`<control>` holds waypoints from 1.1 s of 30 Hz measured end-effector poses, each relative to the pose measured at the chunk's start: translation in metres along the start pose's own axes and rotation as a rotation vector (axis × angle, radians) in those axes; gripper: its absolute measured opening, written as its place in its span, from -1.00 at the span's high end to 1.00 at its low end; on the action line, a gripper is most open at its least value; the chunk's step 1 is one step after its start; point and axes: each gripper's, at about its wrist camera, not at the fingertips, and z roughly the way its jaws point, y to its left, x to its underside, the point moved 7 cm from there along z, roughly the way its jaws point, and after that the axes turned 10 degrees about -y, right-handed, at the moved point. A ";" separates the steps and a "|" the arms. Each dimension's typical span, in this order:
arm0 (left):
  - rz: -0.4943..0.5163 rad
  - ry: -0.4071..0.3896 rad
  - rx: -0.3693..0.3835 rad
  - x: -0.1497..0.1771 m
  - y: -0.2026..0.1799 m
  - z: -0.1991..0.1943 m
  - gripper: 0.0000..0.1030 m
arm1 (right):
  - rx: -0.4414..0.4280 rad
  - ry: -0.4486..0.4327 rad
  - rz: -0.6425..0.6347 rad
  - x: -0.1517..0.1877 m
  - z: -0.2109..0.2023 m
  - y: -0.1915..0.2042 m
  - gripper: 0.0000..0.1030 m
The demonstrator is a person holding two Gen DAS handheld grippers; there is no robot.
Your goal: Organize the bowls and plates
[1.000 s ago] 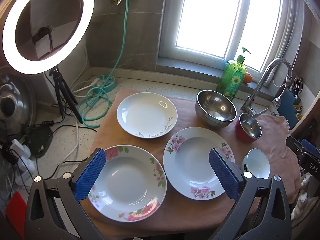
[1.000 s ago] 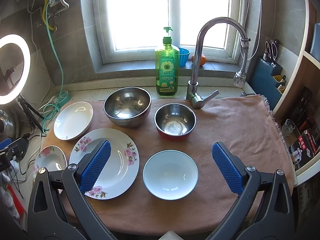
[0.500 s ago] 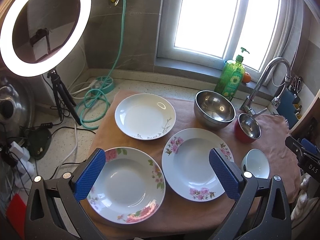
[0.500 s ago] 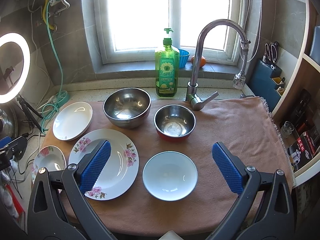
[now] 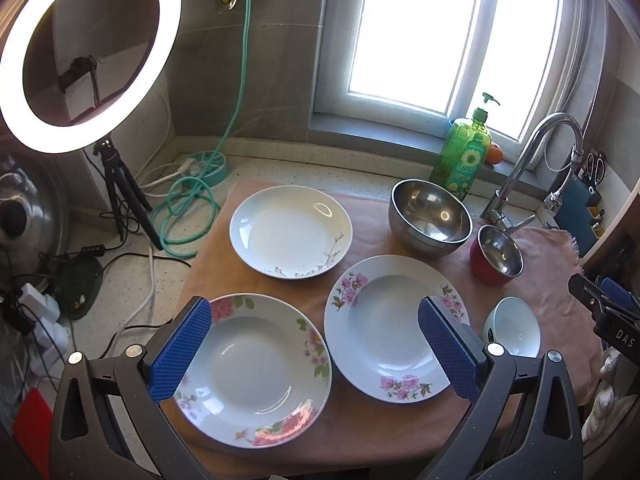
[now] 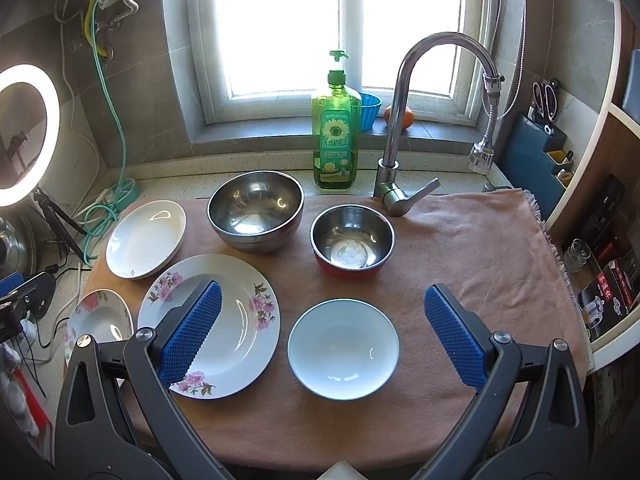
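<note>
Three plates lie on a pink cloth [image 5: 360,432]: a rose-rimmed plate [image 5: 256,372] front left, a pink-flower plate [image 5: 392,328] beside it, a plain white plate [image 5: 290,230] behind. A large steel bowl [image 5: 430,216], a red-sided steel bowl [image 5: 498,254] and a white bowl [image 5: 514,328] stand to the right. My left gripper [image 5: 316,348] is open, above and in front of the two flowered plates. My right gripper [image 6: 320,332] is open above the white bowl [image 6: 343,354], with the pink-flower plate [image 6: 236,320] at its left finger.
A tap [image 6: 404,120] and a green soap bottle [image 6: 335,128] stand behind the bowls. A lit ring light [image 5: 86,52] on a tripod, a green hose [image 5: 188,204] and cables are at the left. A shelf [image 6: 600,264] borders the right.
Both views have shifted very slightly; the dishes sit a touch lower in the left wrist view. No dish has moved and both grippers stay open.
</note>
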 end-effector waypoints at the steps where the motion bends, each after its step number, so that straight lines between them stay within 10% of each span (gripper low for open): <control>1: 0.000 0.000 0.000 0.000 0.000 0.000 -0.99 | 0.000 0.000 -0.001 0.000 0.000 0.000 -1.00; 33: 0.001 0.006 0.011 0.000 0.000 0.004 -0.99 | 0.000 0.011 0.001 0.001 0.004 0.003 -1.00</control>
